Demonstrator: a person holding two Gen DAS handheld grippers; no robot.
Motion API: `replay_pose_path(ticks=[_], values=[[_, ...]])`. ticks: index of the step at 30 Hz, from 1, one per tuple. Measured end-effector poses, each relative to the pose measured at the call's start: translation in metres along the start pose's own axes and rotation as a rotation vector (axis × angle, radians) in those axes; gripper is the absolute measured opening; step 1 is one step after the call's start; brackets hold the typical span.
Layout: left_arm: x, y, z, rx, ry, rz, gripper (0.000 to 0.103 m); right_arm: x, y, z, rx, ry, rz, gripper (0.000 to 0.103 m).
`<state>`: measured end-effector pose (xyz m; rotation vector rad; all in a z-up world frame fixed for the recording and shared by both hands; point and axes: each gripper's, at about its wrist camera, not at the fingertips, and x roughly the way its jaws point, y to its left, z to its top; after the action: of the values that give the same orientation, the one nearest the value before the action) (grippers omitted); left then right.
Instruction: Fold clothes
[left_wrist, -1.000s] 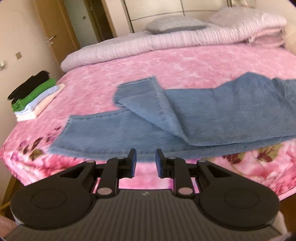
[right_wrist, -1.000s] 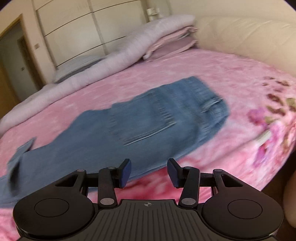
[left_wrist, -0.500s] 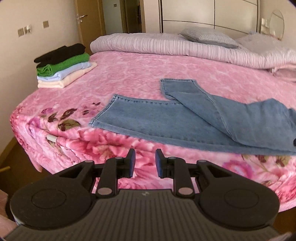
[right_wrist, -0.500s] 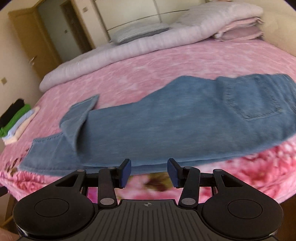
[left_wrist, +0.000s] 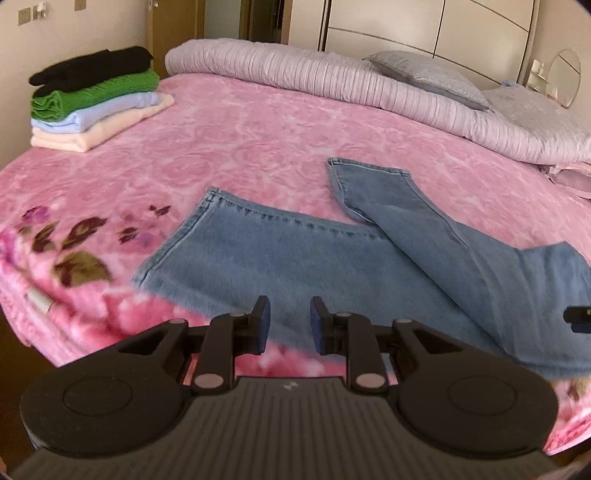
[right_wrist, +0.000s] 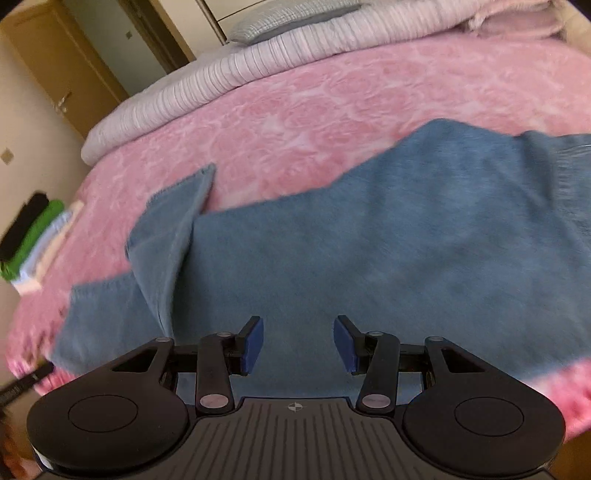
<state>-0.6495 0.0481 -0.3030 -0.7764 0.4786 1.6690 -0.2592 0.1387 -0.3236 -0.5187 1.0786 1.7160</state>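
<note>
Lying flat: blue jeans (left_wrist: 280, 254), one leg crossed over | both tools (left_wrist: 290, 325) (right_wrist: 298, 345) spread, empty

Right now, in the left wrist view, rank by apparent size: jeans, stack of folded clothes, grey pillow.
1. jeans, clearly largest.
2. stack of folded clothes.
3. grey pillow.
The last two look close; the pillow lies farther away, so their order is unsure.

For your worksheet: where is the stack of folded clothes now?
In the left wrist view, the stack sits far left on the pink bedspread, beyond the jeans.
</note>
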Motion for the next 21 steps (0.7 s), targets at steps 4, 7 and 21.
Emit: replay_pose_path(ticks=[4,7,21], values=[[0.041,0.008,0.022,-0.013,0.048,-0.021,0.021,0.04,0.001,0.028,0.078,0.009,0.098,0.047],[0.068,0.015,0.039,-0.024,0.067,-0.028,0.021,0.069,0.0,0.044,0.156,0.019,0.21,0.047],[0.123,0.088,0.064,-0.272,0.107,-0.127,0.021,0.168,0.011,0.077,0.411,0.049,0.444,0.038]])
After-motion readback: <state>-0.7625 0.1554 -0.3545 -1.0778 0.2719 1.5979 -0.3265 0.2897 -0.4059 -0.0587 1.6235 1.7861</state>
